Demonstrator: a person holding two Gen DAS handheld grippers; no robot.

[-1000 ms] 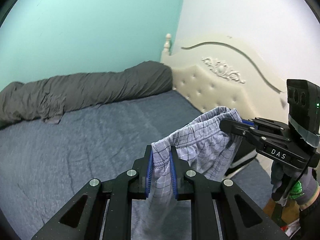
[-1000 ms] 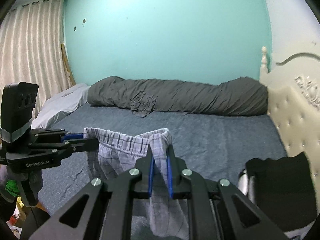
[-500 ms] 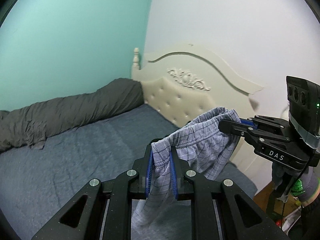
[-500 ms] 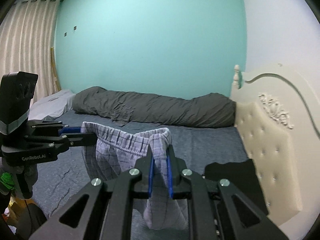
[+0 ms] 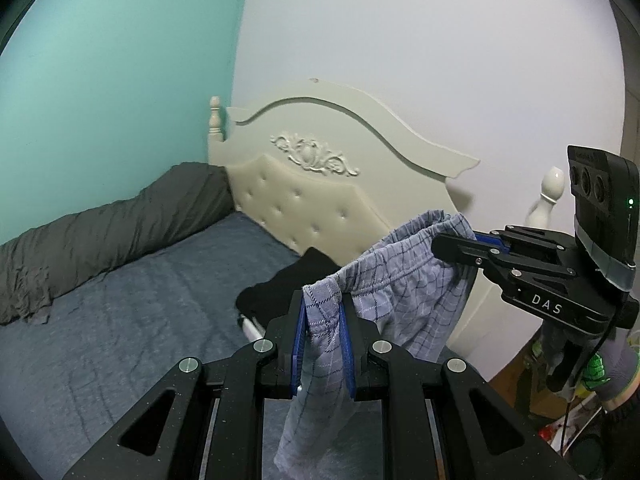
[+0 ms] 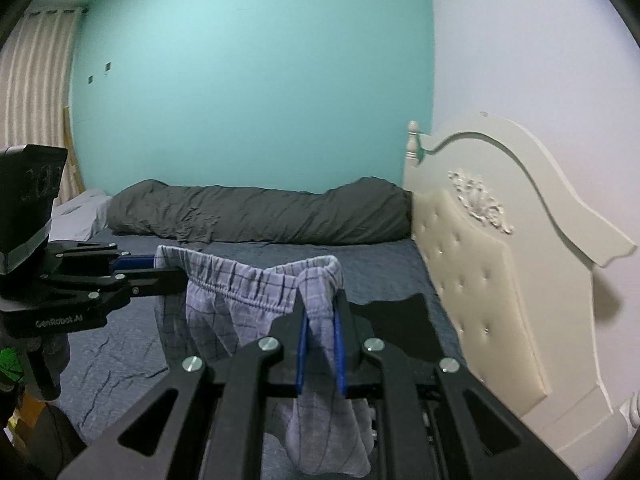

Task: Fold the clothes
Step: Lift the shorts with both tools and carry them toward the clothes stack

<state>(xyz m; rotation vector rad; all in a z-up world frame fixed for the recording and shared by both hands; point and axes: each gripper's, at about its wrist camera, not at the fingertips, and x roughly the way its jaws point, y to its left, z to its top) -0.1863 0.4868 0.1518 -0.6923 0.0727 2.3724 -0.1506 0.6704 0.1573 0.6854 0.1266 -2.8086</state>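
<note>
both grippers, left gripper (image 5: 322, 344) and right gripper (image 6: 319, 350), pinch the checked shorts (image 5: 400, 280) above a black cloth (image 5: 288, 284) on the blue bed (image 5: 120, 320), by the cream headboard (image 5: 320, 200).

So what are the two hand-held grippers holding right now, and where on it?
Pale blue plaid shorts, pinched at the elastic waistband: left hand-held gripper at one end, right hand-held gripper at the other, the rest hanging above the bed.

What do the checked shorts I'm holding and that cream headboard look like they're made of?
Pale blue checked shorts: soft, thin woven fabric, probably cotton, matte; they drape limply and the waistband is gathered like elastic. Cream headboard: tufted panel with a slight sheen, likely faux leather, set in a smooth painted frame, probably wood, with a carved ornament.
</note>
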